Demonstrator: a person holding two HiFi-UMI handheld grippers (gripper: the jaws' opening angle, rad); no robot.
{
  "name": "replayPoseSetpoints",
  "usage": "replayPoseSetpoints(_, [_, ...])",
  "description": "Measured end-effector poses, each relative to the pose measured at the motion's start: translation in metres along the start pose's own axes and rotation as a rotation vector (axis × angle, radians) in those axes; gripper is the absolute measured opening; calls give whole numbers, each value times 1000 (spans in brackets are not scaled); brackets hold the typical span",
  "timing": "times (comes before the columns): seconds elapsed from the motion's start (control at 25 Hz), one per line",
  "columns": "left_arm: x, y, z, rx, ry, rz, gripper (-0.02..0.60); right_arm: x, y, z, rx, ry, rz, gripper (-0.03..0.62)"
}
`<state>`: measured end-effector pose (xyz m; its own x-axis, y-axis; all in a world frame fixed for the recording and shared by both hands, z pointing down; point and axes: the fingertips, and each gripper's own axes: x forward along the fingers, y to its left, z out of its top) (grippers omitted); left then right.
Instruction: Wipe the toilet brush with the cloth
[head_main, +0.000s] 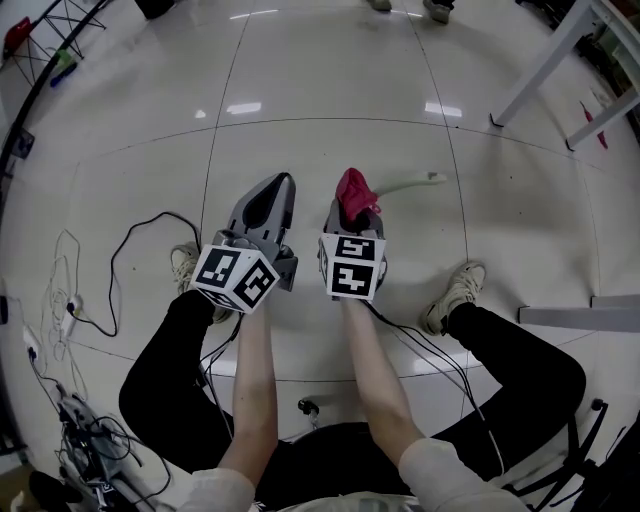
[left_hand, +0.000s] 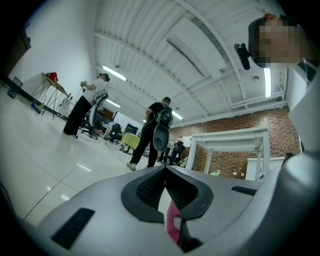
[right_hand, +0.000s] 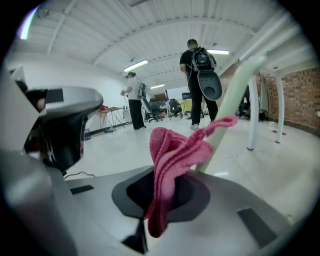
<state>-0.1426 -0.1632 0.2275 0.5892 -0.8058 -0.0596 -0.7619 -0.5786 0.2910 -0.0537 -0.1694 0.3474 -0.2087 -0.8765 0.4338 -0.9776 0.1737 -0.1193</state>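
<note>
Left gripper (head_main: 286, 180): jaws pressed together, nothing between them.
Right gripper (right_hand: 165, 186): jaws clamped on a crumpled pink terry cloth (right_hand: 172, 155).
Toilet brush (right_hand: 235, 95): its pale green plastic handle slants away just beyond the right jaws, with the cloth against it.
Wiping well: probably keep the clamp firm and the cloth hugging the handle, stroking along its length.

You have no readable text, number or brand here; the cubes (head_main: 235, 278) carry only black-and-white square markers.
</note>
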Motion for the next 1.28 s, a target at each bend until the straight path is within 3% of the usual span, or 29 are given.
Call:
replayPoseSetpoints(0.28, [7, -32, 30, 20, -37, -46, 3, -58, -40, 103, 72, -221, -49, 32])
replayPoseSetpoints(0.56, [24, -83, 54, 42, -63, -108, 3, -119, -95, 147, 121, -334, -104, 32])
replayPoseSetpoints(0.8, [29, -114, 62, 62, -72, -125, 3, -153, -132, 156, 118, -377, -148, 32])
replayPoseSetpoints(1.0, [7, -121, 63, 59, -87, -50, 3, -196, -93, 150, -25, -418, -44, 32])
replayPoseSetpoints(1.28, [-58, -140, 39, 43, -62, -9, 3, -237, -60, 91, -99, -369, -13, 32])
